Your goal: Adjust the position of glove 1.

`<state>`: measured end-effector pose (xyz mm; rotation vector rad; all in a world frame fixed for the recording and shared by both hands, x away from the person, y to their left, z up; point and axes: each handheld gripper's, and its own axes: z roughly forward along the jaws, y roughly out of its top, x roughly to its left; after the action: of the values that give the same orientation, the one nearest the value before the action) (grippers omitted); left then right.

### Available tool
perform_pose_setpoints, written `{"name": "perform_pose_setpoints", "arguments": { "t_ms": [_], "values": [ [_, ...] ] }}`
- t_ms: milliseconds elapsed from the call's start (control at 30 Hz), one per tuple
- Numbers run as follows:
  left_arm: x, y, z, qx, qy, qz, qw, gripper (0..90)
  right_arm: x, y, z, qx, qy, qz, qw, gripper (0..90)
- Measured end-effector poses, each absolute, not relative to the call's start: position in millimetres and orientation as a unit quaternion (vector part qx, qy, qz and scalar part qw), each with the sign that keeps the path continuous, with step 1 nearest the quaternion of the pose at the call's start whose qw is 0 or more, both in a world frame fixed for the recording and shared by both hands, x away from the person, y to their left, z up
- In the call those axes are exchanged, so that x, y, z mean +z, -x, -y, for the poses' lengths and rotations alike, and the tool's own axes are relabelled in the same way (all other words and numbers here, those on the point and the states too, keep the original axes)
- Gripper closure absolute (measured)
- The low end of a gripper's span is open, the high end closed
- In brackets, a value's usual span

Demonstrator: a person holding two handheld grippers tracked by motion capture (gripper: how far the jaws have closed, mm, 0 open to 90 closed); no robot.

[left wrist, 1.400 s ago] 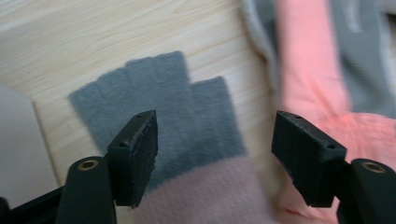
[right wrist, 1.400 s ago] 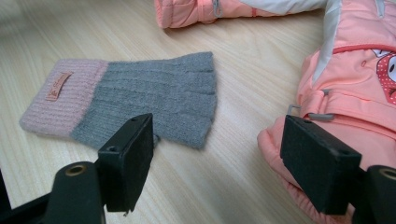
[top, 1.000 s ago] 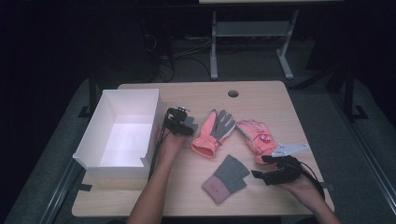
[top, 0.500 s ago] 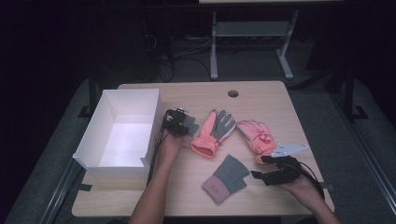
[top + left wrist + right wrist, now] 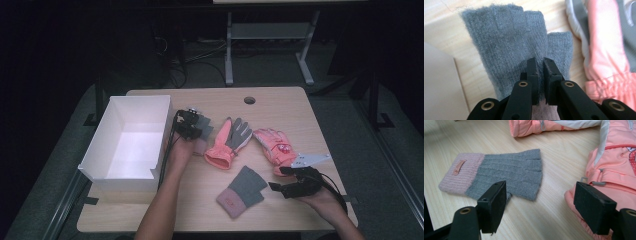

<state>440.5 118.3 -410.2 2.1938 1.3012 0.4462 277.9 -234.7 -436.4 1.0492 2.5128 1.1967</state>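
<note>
The left gripper (image 5: 540, 65), jaws just closed, pinches the grey glove (image 5: 514, 45) beside the box (image 5: 125, 145) for lifting in, judging by position; the right gripper (image 5: 544, 207) is held open, idle.

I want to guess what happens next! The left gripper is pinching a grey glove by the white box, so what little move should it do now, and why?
Probably lift it and carry it sideways over the white box. The left gripper has just closed its jaws on the grey fingerless glove, which lies right beside the open box. The right gripper waits open near the matching grey-and-pink glove.
</note>
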Motion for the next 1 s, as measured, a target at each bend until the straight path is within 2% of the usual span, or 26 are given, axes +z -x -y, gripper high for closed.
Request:
{"name": "perform_pose_setpoints", "arguments": {
  "t_ms": [167,500,700,1000],
  "values": [
    [-395.0,-439.7,-118.1,0.161,-0.817,-0.473,0.289,84.1,-436.4,-278.1,234.9,0.401,-0.352,-0.841,0.083,26.2],
    [-379.1,-424.2,-111.8,0.105,-0.834,-0.428,0.331,84.1,-436.2,-278.3,235.7,0.405,-0.356,-0.838,0.081,26.1],
    [-367.1,-407.6,-111.2,0.067,-0.843,-0.392,0.362,84.0,-434.9,-278.3,236.3,0.413,-0.36,-0.833,0.077,25.0],
    [-362.8,-380.5,-105.1,0.038,-0.858,-0.353,0.371,84.0,-434.8,-278.6,235.1,0.413,-0.359,-0.834,0.077,24.5]
  ]
}}
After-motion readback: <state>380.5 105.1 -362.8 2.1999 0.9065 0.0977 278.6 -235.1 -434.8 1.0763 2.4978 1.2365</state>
